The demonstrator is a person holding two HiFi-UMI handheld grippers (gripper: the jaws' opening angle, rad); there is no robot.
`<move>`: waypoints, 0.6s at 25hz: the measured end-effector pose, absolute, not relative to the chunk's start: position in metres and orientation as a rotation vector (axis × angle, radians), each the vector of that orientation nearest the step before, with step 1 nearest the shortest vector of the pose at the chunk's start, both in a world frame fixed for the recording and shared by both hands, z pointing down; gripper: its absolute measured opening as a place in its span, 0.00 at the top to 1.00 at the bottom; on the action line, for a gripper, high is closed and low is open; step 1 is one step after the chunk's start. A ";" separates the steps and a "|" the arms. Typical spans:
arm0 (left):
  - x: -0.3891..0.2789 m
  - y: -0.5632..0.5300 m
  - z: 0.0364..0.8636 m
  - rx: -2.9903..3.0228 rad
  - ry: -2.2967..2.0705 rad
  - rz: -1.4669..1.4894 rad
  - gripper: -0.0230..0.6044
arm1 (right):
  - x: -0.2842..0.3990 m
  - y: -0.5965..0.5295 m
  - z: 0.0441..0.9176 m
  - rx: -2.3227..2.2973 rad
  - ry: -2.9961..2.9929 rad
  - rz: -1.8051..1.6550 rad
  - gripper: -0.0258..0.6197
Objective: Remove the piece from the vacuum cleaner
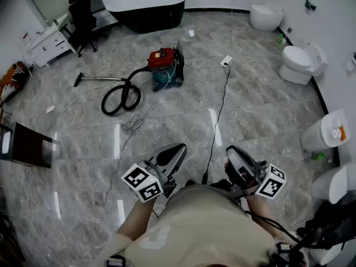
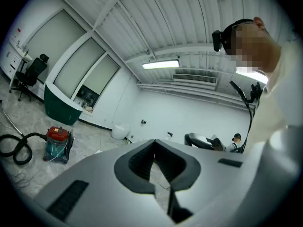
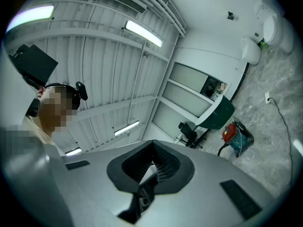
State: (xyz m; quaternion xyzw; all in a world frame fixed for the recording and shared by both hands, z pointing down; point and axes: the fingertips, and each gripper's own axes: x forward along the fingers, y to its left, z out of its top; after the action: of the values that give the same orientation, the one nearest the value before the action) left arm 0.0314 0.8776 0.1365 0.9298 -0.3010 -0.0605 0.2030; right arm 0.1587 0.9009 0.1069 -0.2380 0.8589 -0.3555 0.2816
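Observation:
The red and teal vacuum cleaner [image 1: 164, 67] stands on the marble floor well ahead of me. Its black hose [image 1: 120, 97] coils to its left and ends in a metal wand [image 1: 99, 78]. The vacuum cleaner [image 2: 57, 143] is small at the left of the left gripper view, and the vacuum cleaner [image 3: 236, 135] sits at the right of the right gripper view. My left gripper [image 1: 176, 151] and right gripper [image 1: 234, 152] are held close to my body, far from the machine. Both are shut with nothing between the jaws, as the left gripper [image 2: 154, 143] and right gripper [image 3: 152, 144] show.
A black cable [image 1: 217, 118] runs from a white power strip [image 1: 226, 60] back toward me. A black bathtub [image 1: 147, 10], an office chair [image 1: 83, 15] and a white cabinet [image 1: 48, 43] stand at the back. Toilets [image 1: 300, 63] line the right wall. A dark box [image 1: 26, 146] sits at left.

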 end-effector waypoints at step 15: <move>0.138 0.823 0.141 2.560 -0.876 -0.078 0.96 | 0.250 0.836 0.131 -0.535 2.214 -1.096 0.96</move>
State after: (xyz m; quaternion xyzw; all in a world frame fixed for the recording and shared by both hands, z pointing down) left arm 0.1379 0.8231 0.1413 0.9235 -0.3161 -0.0280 0.2154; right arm 0.2504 0.8361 0.1314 -0.2016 0.8349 -0.4134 0.3023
